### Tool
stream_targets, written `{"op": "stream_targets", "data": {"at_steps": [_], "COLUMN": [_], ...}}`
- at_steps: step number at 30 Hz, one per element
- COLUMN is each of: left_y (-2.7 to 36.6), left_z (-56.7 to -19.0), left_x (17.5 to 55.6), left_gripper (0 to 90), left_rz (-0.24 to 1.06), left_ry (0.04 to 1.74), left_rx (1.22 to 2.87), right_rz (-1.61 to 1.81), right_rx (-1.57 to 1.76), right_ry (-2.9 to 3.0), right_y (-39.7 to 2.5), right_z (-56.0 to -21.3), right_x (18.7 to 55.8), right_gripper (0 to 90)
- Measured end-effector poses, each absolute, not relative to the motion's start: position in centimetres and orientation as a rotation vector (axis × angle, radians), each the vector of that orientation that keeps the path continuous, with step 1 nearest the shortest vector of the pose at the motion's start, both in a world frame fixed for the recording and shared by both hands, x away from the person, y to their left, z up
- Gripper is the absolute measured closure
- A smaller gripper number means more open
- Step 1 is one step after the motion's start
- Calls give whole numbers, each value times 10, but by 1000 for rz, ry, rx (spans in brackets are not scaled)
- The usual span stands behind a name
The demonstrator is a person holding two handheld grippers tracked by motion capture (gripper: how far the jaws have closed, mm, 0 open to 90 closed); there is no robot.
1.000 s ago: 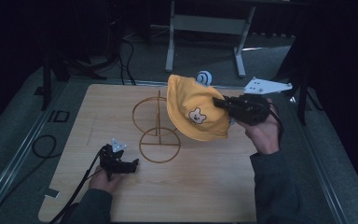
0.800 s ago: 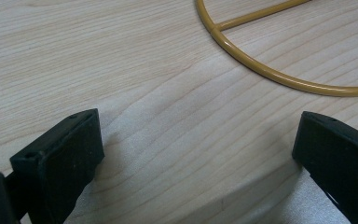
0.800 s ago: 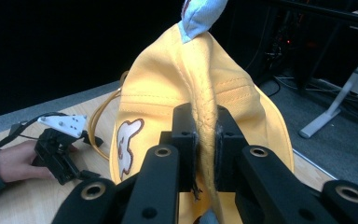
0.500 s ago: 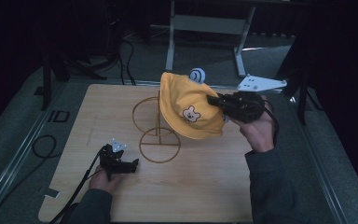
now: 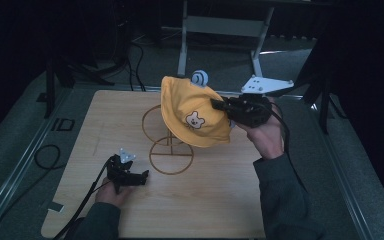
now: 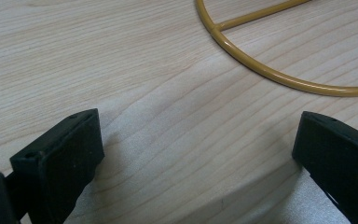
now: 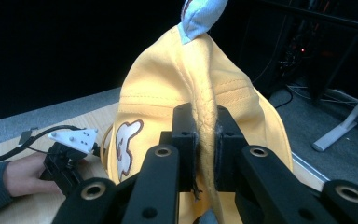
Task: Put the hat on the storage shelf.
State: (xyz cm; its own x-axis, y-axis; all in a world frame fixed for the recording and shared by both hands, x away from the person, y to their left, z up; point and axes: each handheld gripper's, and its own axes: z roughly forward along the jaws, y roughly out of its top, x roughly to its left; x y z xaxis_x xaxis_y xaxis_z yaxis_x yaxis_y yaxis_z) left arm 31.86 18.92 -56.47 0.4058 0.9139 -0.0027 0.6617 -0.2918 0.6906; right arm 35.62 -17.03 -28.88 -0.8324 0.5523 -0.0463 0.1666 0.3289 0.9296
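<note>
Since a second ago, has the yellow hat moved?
Yes. The yellow hat, pinched in the right gripper, has shifted left, farther over the wire stand.

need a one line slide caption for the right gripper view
Right tongs pinch a fold of the yellow bear hat, held up above the table.

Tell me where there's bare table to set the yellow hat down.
The light wooden table is bare along the near edge between the two forearms, and at the far left corner. The middle is crowded: the gold wire stand, the yellow bear hat pinched by the right gripper, and the open left gripper.
</note>
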Motion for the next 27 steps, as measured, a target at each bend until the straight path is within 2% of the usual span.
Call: {"op": "stream_targets", "data": {"at_steps": [27], "left_y": [189], "left_z": [-565], "left_x": [319], "left_gripper": [19], "left_rz": [534], "left_ry": [1339], "left_rx": [2044], "right_rz": [1419], "right_rx": [598], "right_ry": [2327], "right_y": [-113], "right_z": [-299], "right_x": [387], "right_gripper": [821]}}
